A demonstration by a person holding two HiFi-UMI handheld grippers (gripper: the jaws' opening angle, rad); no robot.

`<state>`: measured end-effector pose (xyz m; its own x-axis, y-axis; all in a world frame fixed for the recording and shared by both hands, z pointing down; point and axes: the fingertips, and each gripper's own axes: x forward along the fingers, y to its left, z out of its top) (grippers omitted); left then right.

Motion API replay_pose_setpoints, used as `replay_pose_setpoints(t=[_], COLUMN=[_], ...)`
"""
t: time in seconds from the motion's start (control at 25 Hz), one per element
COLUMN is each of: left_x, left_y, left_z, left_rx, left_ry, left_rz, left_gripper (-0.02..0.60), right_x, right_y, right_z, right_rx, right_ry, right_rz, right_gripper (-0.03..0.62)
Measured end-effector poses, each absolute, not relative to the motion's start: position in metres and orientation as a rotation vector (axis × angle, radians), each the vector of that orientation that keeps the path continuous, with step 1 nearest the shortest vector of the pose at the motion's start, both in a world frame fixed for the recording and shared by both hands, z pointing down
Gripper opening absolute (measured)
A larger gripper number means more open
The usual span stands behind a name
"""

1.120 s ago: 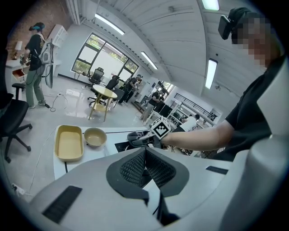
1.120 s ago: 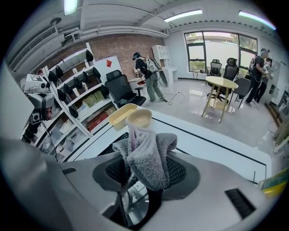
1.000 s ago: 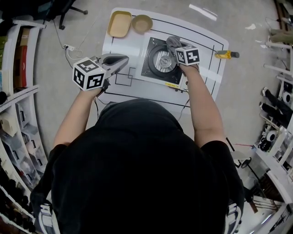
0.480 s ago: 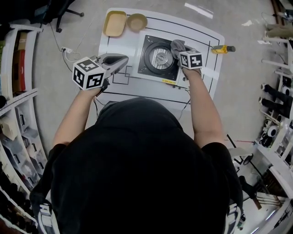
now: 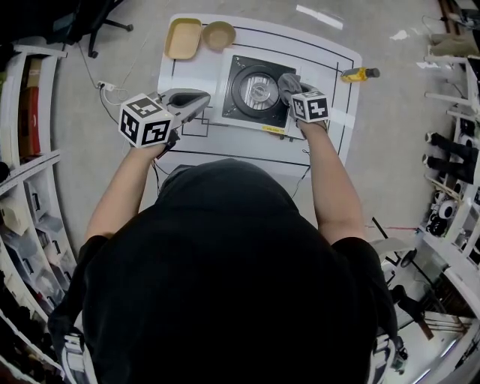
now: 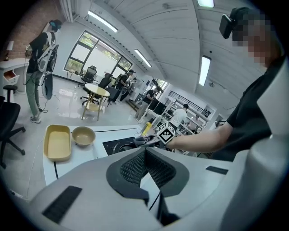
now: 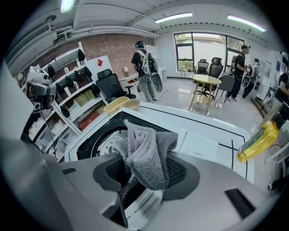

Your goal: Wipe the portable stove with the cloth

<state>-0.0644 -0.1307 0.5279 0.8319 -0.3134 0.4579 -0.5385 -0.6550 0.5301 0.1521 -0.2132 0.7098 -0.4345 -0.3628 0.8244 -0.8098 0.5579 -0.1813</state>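
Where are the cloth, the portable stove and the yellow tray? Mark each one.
cloth (image 7: 146,155): right gripper view, middle of the bunched grey fold.
portable stove (image 5: 231,109): head view, near-left corner of its black top.
yellow tray (image 5: 182,37): head view, its bare inside.

White tabletop (image 5: 196,142) w/ black line markings. At its far-left corner, a yellow rect. tray (image 5: 183,38) and a tan round bowl (image 5: 218,34) sit side by side, bowl to the tray's right. A yellow bottle-like item (image 5: 358,73) lies off the top's right edge; can't tell what it rests on. Shelving (image 5: 26,187) runs along the left, racks w/ gear (image 5: 450,172) on the right. Black office chair (image 5: 97,15) at top left, on grey floor. Right gripper view: round table (image 7: 205,80) w/ chairs near the windows, and a person w/ backpack (image 7: 143,67) standing by the brick wall.
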Motion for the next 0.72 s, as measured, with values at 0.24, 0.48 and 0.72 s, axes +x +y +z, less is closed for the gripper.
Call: replay_pose_setpoints(t=[0.24,0.48,0.72], left_x=[-0.062,-0.061,-0.062], left_y=[-0.121,-0.109,-0.099], left_z=[0.524,0.52,0.513], left_rx=[2.339,2.35,2.367], left_ry=[-0.611,-0.597,-0.578], left_rz=[0.428,0.428,0.435], left_gripper=[0.023,0.023,0.023], right_x=[0.153,0.148,0.14], right_y=[-0.19,-0.163,-0.133], right_z=[0.711,0.714,0.713], right_rx=[0.937,0.923,0.913], right_ry=[-2.014,-2.016,-2.019], right_rz=[0.744,0.763,0.788], right_gripper=[0.207,0.207,0.207])
